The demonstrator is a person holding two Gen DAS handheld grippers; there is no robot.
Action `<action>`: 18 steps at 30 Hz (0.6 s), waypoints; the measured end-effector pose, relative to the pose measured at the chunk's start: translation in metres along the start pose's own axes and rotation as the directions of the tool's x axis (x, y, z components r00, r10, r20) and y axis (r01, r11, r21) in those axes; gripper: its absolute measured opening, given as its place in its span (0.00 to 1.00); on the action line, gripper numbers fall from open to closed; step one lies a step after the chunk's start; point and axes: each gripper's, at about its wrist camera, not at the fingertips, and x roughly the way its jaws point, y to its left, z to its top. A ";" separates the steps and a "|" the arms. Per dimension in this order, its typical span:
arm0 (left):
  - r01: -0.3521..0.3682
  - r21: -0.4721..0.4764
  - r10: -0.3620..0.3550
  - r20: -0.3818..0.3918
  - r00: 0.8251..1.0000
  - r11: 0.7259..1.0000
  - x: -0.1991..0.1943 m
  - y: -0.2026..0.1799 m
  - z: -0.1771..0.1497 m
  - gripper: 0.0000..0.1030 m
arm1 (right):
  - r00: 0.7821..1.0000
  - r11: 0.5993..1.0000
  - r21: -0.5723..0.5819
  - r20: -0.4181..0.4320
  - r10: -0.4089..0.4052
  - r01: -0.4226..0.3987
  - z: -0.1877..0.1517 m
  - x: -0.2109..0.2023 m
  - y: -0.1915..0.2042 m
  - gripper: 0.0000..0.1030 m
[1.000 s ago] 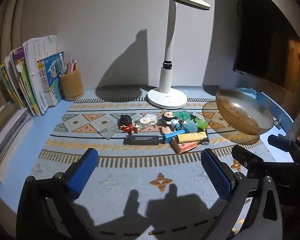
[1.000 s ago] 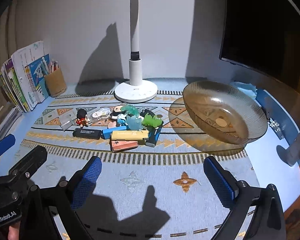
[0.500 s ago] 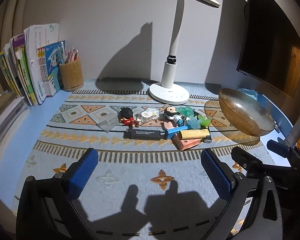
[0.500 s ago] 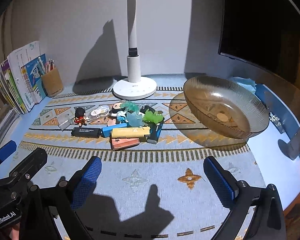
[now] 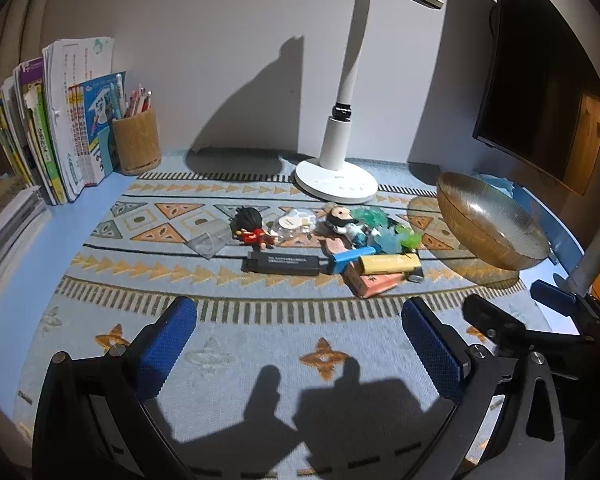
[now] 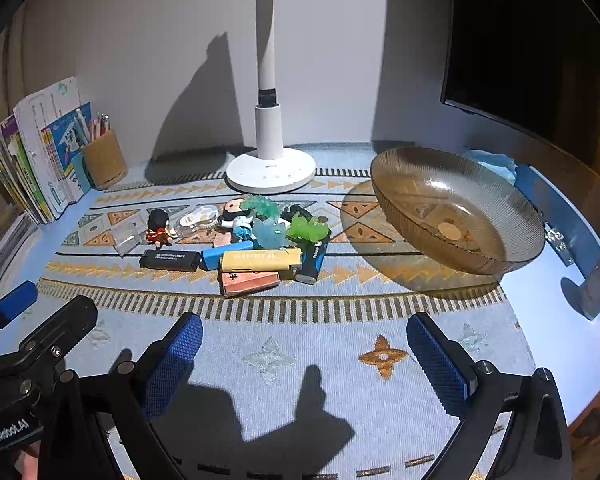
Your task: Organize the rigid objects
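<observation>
A heap of small things lies on the patterned mat in front of the lamp: a black stick (image 6: 170,260) flat at the left, a yellow bar (image 6: 260,260) resting on a pink block (image 6: 250,283), a blue bar (image 6: 226,253) between them, a dark blue stick (image 6: 313,261), green toys (image 6: 306,229) and a red doll (image 6: 159,229). To their right sits an amber glass bowl (image 6: 458,216), tilted, holding nothing.

Dim room lit from above by a white desk lamp (image 5: 350,92), hard tool shadows on the patterned mat (image 6: 284,360), lamp shadow on wall, glare at tabletop (image 6: 548,304) right edge, fisheye bending, dark vignetted corners.
</observation>
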 end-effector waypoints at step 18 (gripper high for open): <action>-0.058 -0.010 0.058 0.018 0.998 0.998 0.021 0.021 -0.003 0.99 | 0.998 1.000 -0.009 0.049 0.030 -0.030 -0.003 0.021 -0.001 0.99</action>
